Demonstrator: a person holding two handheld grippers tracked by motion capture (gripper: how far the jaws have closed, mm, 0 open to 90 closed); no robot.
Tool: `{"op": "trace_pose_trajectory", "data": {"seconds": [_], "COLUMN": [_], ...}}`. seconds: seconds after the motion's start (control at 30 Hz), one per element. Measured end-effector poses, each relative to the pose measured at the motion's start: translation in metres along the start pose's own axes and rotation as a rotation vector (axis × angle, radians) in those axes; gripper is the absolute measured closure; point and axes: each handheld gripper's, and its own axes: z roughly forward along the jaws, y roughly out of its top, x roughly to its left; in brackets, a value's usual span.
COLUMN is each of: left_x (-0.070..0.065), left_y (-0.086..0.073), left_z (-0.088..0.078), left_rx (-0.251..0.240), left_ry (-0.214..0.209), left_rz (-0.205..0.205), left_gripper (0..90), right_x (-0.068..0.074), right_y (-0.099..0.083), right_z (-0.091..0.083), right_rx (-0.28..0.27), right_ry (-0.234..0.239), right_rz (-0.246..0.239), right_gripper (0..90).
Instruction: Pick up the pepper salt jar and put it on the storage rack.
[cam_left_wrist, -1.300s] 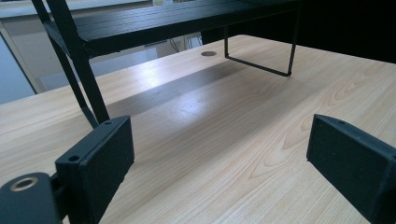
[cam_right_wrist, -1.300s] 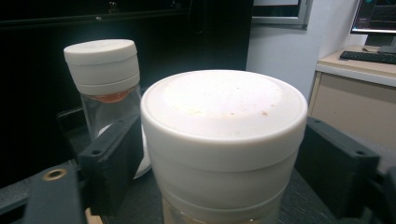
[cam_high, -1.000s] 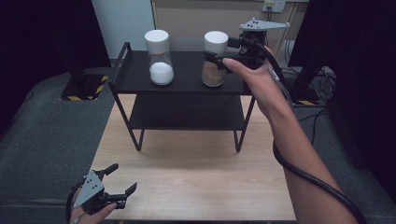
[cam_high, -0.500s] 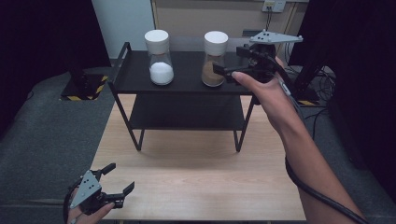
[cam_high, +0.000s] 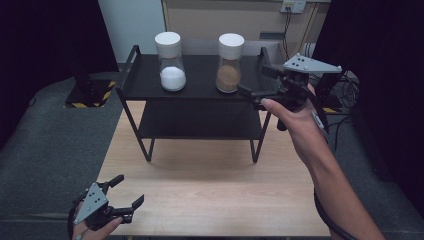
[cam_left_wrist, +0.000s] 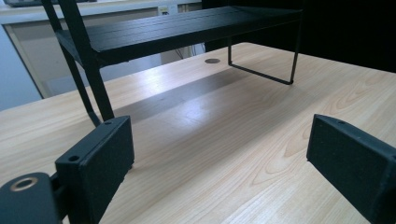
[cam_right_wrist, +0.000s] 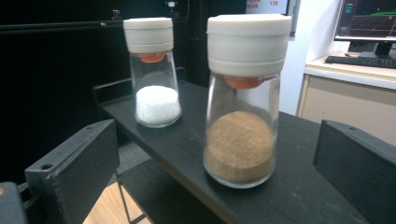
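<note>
Looking down from the high view, a black two-tier metal rack (cam_high: 200, 107) stands at the far side of the wooden table (cam_high: 210, 190). On its top shelf stand two glass shakers with white caps: a shaker of white grains (cam_high: 170, 61) to the left and a shaker of brown grains (cam_high: 230, 62) to the right, well apart from each other. The right tongs (cam_high: 252, 85) hang just to the right of the brown shaker, off its side, with jaws spread wide and nothing between them; they have just been opening. The left tongs (cam_high: 127, 192) sit low at the near left corner of the table, jaws also apart and empty.

From the left gripper view, the left tongs (cam_left_wrist: 219, 158) look along the pale wood grain of the table (cam_left_wrist: 224, 116) toward the rack (cam_left_wrist: 187, 28), whose legs stand on the boards beyond; both black jaws stand wide with bare wood between them.

From the right gripper view, the right tongs (cam_right_wrist: 215, 163) face the brown shaker (cam_right_wrist: 243, 98), which stands upright on the rack's top shelf (cam_right_wrist: 299, 196) between the two wide jaws but farther off, untouched. The white shaker (cam_right_wrist: 154, 70) stands behind, to its left. Neither shaker carries a label. A screen in the background shows red characters too small to read.
</note>
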Motion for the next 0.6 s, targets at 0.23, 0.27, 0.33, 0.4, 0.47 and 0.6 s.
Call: {"op": "trace_pose_trajectory", "data": {"seconds": [0.23,0.27,0.33,0.4,0.47,0.6], "left_x": [0.0,0.0,0.0,0.0,0.0,-0.001], "left_y": [-0.003,-0.003,-0.003,-0.003,-0.004,-0.004], "left_z": [0.001,0.001,0.002,0.002,0.002,0.001], "left_rx": [0.003,0.004,0.005,0.007,0.008,0.008], "left_ry": [-0.003,-0.003,-0.001,0.001,0.002,0.013], "left_rz": [-0.013,-0.014,-0.013,-0.011,-0.013,-0.012], "left_gripper": [6.2,6.2,6.2,6.2,6.2,6.2], "right_x": [-0.001,-0.001,-0.001,-0.001,0.0,0.002], "right_y": [-0.017,-0.019,-0.024,-0.03,-0.038,-0.056], "right_z": [-0.008,-0.009,-0.011,-0.013,-0.014,-0.017], "right_rx": [-0.026,-0.028,-0.035,-0.04,-0.042,-0.038], "right_ry": [0.033,0.036,0.045,0.046,0.049,0.05], "right_rz": [0.012,0.007,0.001,-0.002,-0.006,-0.022], "right_gripper": [1.2,1.2,1.2,1.3,1.3,1.6]}}
